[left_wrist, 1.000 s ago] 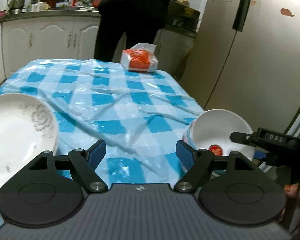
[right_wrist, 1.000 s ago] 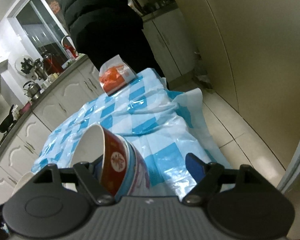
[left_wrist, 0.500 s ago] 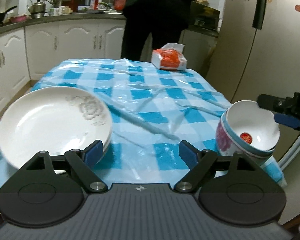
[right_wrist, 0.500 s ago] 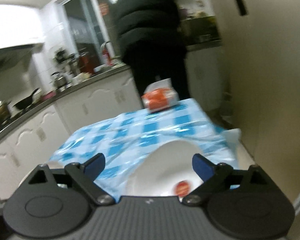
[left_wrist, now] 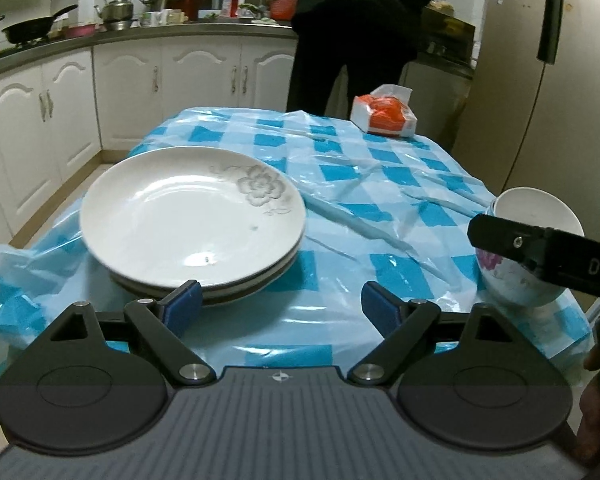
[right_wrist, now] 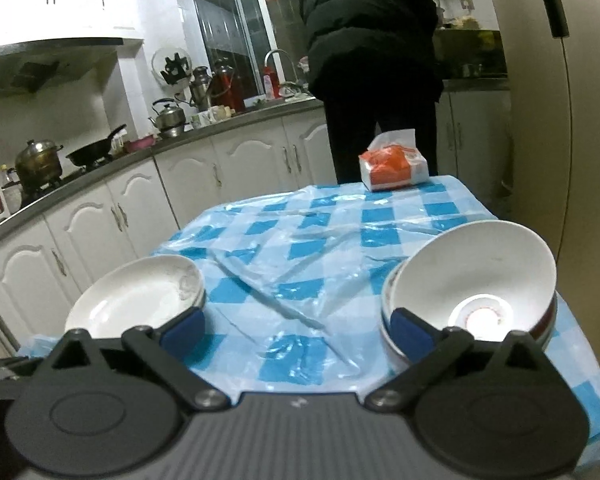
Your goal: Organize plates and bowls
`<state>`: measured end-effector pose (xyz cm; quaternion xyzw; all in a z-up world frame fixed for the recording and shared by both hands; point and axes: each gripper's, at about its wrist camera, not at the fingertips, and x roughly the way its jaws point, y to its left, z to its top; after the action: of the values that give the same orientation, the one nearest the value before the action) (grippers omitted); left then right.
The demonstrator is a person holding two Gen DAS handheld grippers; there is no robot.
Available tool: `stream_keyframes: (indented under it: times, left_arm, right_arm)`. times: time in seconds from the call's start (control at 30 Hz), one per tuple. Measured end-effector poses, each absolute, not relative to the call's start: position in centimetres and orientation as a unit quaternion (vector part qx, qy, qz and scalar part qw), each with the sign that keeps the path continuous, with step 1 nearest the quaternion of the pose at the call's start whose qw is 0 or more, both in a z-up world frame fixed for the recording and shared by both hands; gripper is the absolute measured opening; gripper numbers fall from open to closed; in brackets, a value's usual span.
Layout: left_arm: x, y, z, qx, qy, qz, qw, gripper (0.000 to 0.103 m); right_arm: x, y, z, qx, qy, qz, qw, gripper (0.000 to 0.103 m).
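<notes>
A stack of white plates [left_wrist: 192, 220] with a grey flower print lies on the near left of the blue-checked table [left_wrist: 380, 184]. My left gripper [left_wrist: 280, 306] is open and empty just in front of it, its left pad near the stack's near rim. A stack of bowls [right_wrist: 472, 276], white inside with red and floral outsides, stands at the table's near right corner. My right gripper [right_wrist: 296, 326] hangs before the table with its jaws opening and nothing between them; its right pad overlaps the bowls' near rim. One of its fingers [left_wrist: 540, 256] partly hides the bowls [left_wrist: 532, 216]. The plates [right_wrist: 136, 300] show at left.
An orange and white tissue pack [left_wrist: 384, 116] lies at the table's far right. A person in black [left_wrist: 360, 20] stands at the counter behind the table. White cabinets [left_wrist: 132, 92] run along the left and back, a tall fridge [left_wrist: 540, 120] on the right.
The right gripper rolled level, let go of the red-sided bowl, which now sits in the bowl stack, and drew back. The left gripper's view swung left, bringing the plates to centre.
</notes>
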<state>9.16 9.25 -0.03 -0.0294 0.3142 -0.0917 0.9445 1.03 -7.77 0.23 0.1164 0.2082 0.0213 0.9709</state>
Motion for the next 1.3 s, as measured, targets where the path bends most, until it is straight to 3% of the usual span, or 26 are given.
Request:
stream_keyframes:
  times: [1.3]
  left_arm:
    - [8.1, 11.3, -0.5, -0.040, 0.317, -0.039, 0.947, 0.103]
  right_arm:
    - [0.4, -5.2, -1.3, 0.097, 0.227, 0.042, 0.968, 0.099]
